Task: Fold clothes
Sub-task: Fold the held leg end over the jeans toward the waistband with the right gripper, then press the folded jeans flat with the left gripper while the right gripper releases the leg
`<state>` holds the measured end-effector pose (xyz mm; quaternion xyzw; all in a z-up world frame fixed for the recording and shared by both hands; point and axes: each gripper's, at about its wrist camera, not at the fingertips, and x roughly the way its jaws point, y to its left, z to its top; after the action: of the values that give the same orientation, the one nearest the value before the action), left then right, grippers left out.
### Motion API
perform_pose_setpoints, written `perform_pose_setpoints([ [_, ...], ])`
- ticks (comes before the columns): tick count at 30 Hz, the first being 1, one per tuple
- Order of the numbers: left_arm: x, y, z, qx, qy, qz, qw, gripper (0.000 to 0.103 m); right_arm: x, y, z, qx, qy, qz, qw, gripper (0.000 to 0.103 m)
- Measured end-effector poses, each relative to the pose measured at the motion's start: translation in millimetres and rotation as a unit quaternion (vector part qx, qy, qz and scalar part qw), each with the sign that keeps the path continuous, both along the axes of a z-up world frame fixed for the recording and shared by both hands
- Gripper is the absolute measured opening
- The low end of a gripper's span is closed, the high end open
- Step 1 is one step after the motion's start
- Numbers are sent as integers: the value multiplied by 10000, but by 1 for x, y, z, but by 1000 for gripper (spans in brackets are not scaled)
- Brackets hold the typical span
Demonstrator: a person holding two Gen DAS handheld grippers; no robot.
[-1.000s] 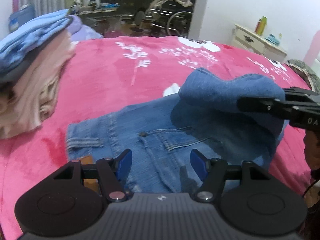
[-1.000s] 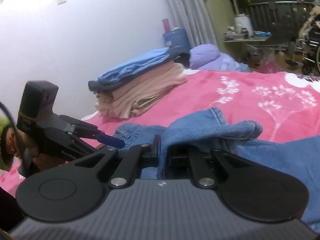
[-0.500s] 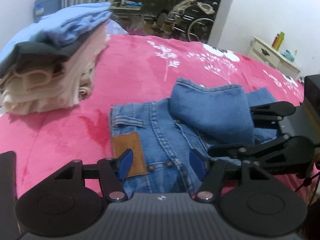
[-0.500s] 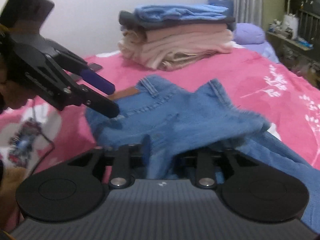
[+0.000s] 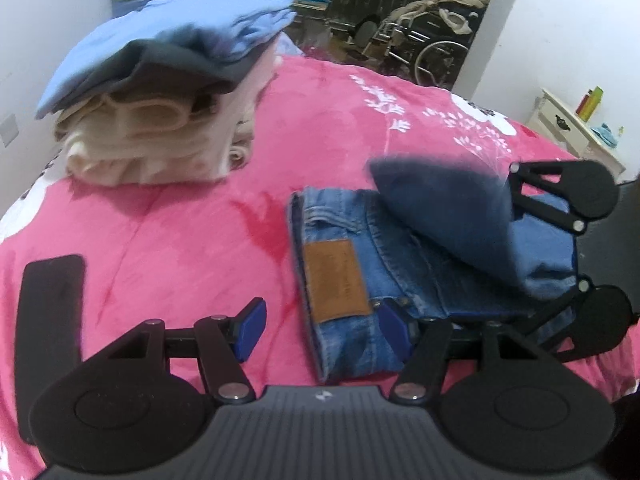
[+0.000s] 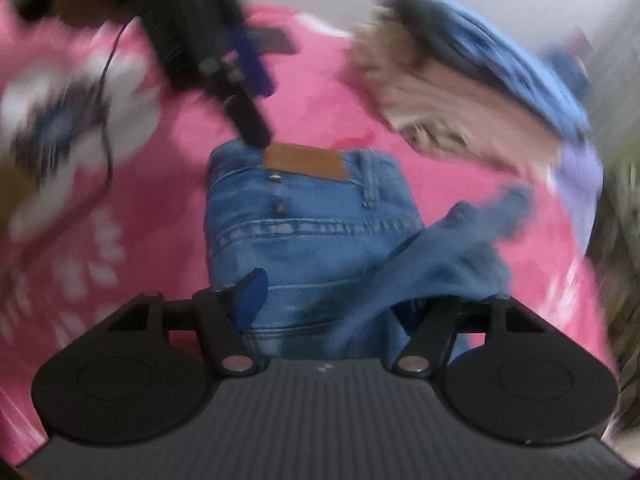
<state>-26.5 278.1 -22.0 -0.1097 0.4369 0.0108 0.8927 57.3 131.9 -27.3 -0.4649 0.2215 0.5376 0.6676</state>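
Jeans (image 5: 348,276), waistband patch up, are spread on a pink bed (image 5: 168,224); the left claw (image 5: 324,326) is held wide at the waistband, the right claw (image 6: 344,300) also wide, a lifted denim leg (image 6: 448,256) draped across it, beside stacked folded clothes (image 5: 160,120).

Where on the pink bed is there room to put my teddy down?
There is bare pink blanket between the folded clothes stack, the black phone and the jeans. More bare blanket lies beyond the jeans toward the white flower print. It is crowded at the jeans, where the left gripper and right gripper are.
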Motion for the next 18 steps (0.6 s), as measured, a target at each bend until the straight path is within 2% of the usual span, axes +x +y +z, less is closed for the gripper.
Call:
perform_pose_setpoints([
  [3,-1,10,-3,-120,1,77,9999,63,-19,9,4,-318,-709,812,9937,70],
  [5,-2,15,-4,-212,-14,84,9997,63,-24,9,12,-404,-756,1051,9908,71],
  [8,-2,22,-3,-418,-67,37,9991,63,-13,3,35,-390,-99,815,9959,73],
  [11,-1,24,1,-692,-175,-122,9974,63,11,-1,62,-67,804,24,9967,73],
  [13,0,20,4,-786,-241,-295,9962,63,31,-5,69,301,1438,-556,9876,71],
  [16,2,7,6,-824,-239,-580,9946,63,43,-10,64,672,1841,-1011,9754,67],
  [18,1,-2,6,-801,-205,-728,9939,62,44,-9,57,825,1986,-1132,9700,59],
])
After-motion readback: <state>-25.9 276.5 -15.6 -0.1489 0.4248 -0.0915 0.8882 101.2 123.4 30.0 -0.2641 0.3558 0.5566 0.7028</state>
